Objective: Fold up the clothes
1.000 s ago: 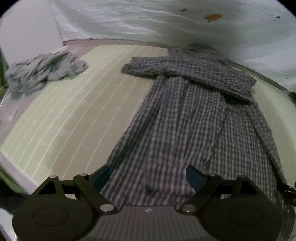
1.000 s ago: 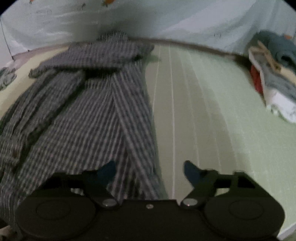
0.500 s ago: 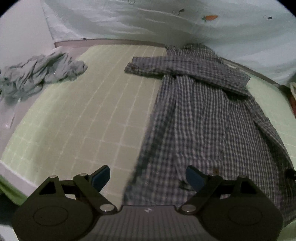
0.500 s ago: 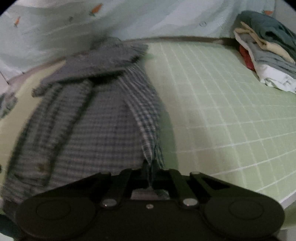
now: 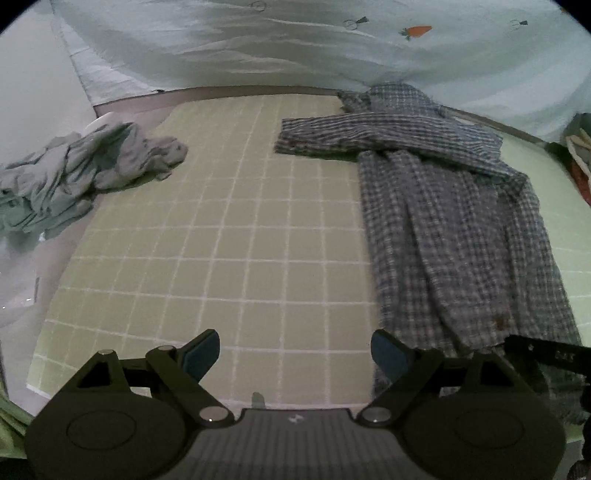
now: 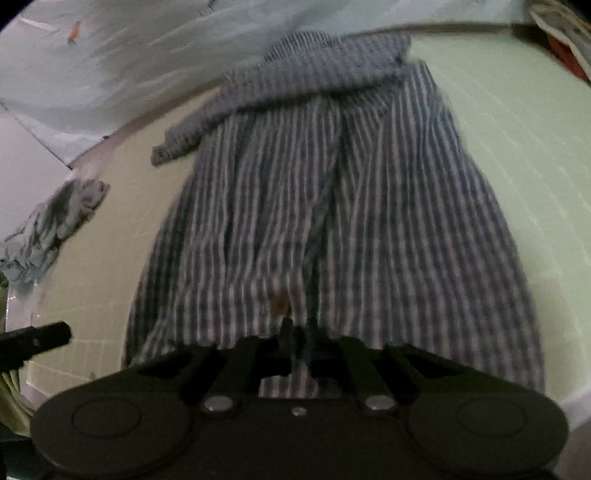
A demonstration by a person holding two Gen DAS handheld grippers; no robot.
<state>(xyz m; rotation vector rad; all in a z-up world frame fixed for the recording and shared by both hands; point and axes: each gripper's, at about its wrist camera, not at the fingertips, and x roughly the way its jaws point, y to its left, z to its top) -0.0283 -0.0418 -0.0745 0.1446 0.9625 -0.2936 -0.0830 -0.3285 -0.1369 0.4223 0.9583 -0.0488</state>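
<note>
A blue-and-white checked shirt [image 5: 454, 221] lies lengthwise on the green grid mat [image 5: 229, 236], its sleeve folded across near the collar at the far end. My left gripper [image 5: 295, 354] is open and empty over bare mat, just left of the shirt's near hem. My right gripper [image 6: 295, 339] is shut on the shirt's [image 6: 332, 206] near hem at the middle, by a brown button. The right view is blurred. Part of the right gripper shows at the right edge of the left wrist view [image 5: 546, 354].
A crumpled grey garment [image 5: 85, 173] lies at the mat's far left, also in the right wrist view [image 6: 51, 229]. A stack of folded clothes [image 6: 565, 33] sits at the far right. A pale sheet with carrot prints [image 5: 295, 40] hangs behind the table.
My right gripper has shut on the shirt's hem and drawn it leftward over the shirt. My left gripper has moved left off the shirt and stays open.
</note>
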